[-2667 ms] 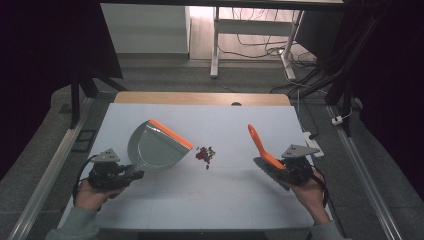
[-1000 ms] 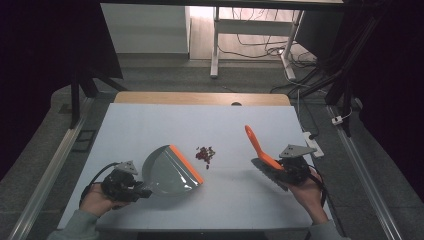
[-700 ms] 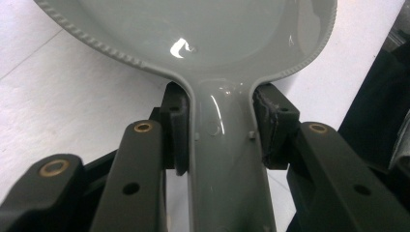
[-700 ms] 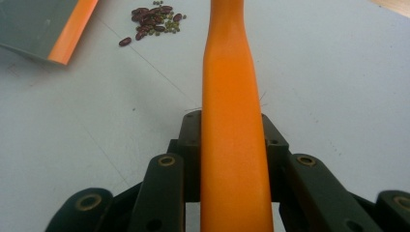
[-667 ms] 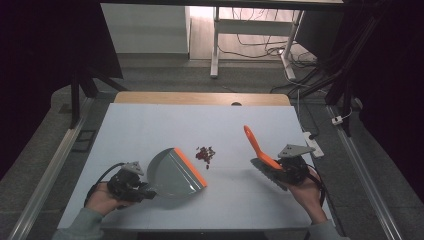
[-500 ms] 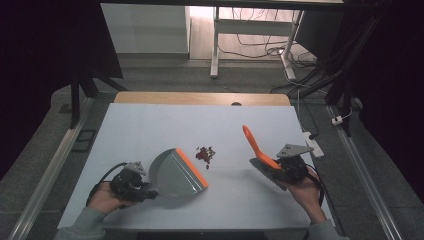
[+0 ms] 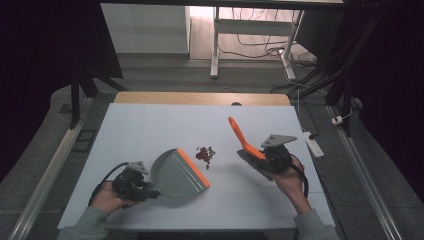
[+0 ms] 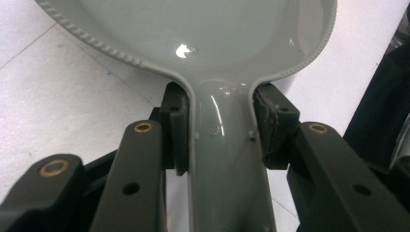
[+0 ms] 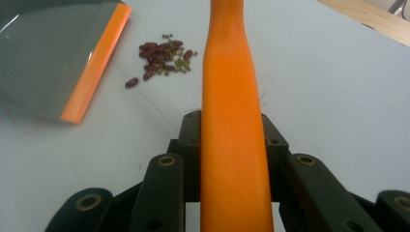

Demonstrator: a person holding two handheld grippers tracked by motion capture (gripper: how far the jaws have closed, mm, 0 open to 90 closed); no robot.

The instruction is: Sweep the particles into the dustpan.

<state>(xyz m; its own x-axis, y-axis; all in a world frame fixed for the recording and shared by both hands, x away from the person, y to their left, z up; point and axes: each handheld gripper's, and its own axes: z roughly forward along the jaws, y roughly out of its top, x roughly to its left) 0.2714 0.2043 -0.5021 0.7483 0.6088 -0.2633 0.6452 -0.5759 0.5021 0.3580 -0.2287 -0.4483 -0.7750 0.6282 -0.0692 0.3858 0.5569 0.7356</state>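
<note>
A grey dustpan (image 7: 176,172) with an orange front lip (image 7: 193,167) lies flat on the white table (image 7: 150,125), its lip facing a small heap of red and green beans (image 7: 204,153). My left gripper (image 7: 131,184) is shut on the dustpan's grey handle (image 8: 227,159), its pads (image 8: 178,130) pressed on both sides. My right gripper (image 7: 272,157) is shut on the orange handle of a brush (image 7: 241,137), which points up and left, right of the beans. In the right gripper view the orange handle (image 9: 231,111) rises between the jaws, with the beans (image 9: 162,53) and the dustpan lip (image 9: 94,67) ahead on the left.
A wooden strip (image 7: 200,98) runs along the table's far edge. Metal rails (image 7: 47,170) flank both sides. A white power strip (image 7: 314,142) lies on the floor at the right. A desk frame and cables (image 7: 260,40) stand beyond the table.
The dustpan has come down from a tilt to lie flat, and my left hand has drawn back toward the near edge. The brush has shifted a little left toward the beans.
</note>
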